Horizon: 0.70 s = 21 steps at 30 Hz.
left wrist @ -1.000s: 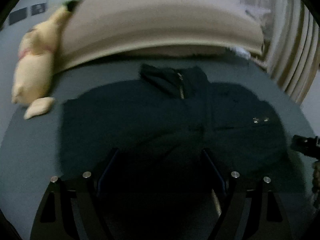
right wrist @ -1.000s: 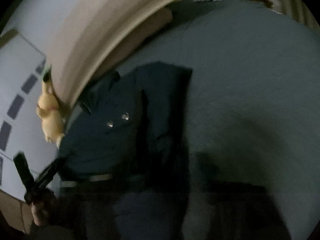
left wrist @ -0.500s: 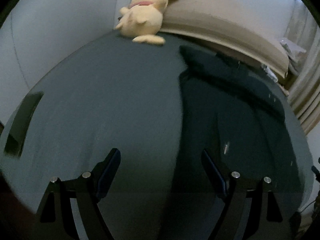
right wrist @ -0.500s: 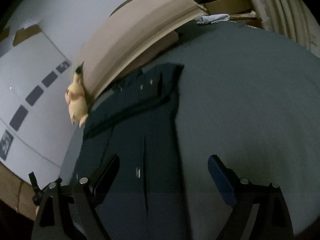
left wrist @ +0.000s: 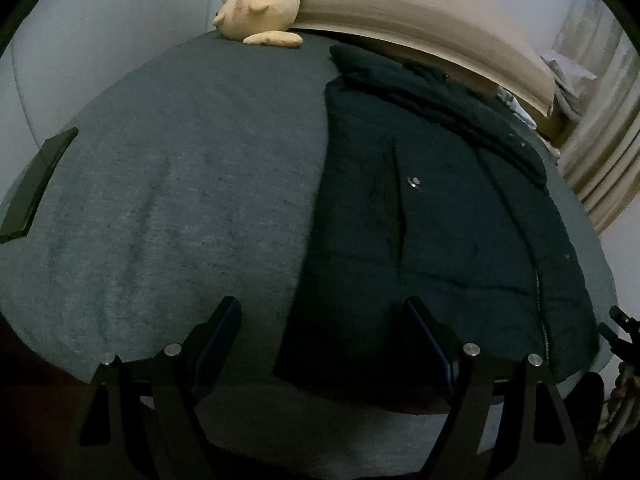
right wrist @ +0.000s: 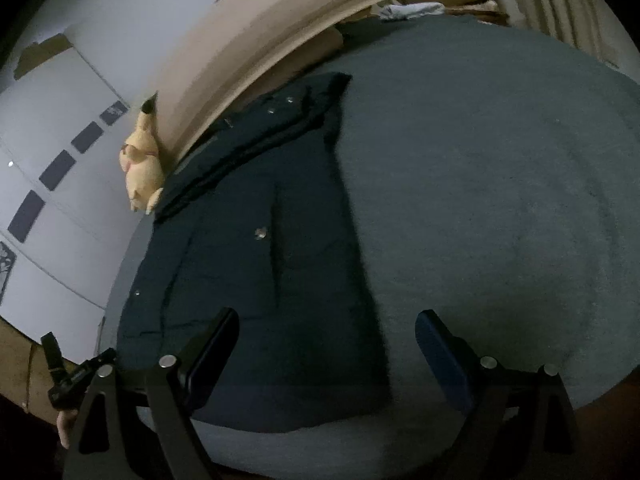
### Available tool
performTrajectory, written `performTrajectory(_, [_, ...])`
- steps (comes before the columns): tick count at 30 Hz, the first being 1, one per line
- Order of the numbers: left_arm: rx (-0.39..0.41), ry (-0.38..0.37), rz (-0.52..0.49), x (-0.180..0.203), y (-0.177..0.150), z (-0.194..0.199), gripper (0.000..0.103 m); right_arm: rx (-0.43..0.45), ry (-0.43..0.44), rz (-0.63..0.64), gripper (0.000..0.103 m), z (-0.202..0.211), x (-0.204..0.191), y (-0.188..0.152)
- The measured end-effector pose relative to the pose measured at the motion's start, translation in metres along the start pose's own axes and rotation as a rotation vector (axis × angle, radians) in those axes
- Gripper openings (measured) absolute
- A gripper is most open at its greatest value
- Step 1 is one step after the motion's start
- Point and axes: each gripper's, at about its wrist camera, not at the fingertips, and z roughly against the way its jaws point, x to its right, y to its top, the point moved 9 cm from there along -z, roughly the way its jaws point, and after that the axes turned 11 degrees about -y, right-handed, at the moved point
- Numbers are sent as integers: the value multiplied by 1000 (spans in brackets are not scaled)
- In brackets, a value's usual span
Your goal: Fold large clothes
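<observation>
A dark navy jacket lies flat on a grey-blue bed cover, folded lengthwise into a long narrow shape, its collar end toward the beige headboard and its hem at the near edge of the bed. One snap button shines on the upper layer of the jacket, and a zipper line runs down the jacket's long edge on the right of the left wrist view. A yellow plush toy leans against the headboard, apart from the jacket's collar end, on the side where the bed meets the white wall. A flat dark object lies at the bed's edge on that same side, well away from the jacket; what it is cannot be told. The left gripper hangs over the jacket's hem with its jaws spread wide and nothing between the pads, one finger over bare cover and the other over the jacket. The right gripper likewise stands wide apart and holds nothing, one finger above the jacket's hem, the other above bare cover beside the jacket. Pale curtains hang beyond the far side of the jacket.
</observation>
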Motion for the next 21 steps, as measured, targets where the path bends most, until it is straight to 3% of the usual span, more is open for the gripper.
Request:
performTrajectory(5, [-23,16,-9,2,-6,-9,83,-70,75,-67,90,-17,0,-12])
performTrajectory(9, [-35,52,-30,3,-5,-10,83,-88,146,-88,80,-21,-10,-16])
performTrajectory(13, [-40,86,-38,4,-5,-10,83,-107,145,-93,66,-29,-12,-19])
performTrajectory(21, [-51,107,-58,4,-4,-17,83,-127,128,-105,52,-36,-8,-20])
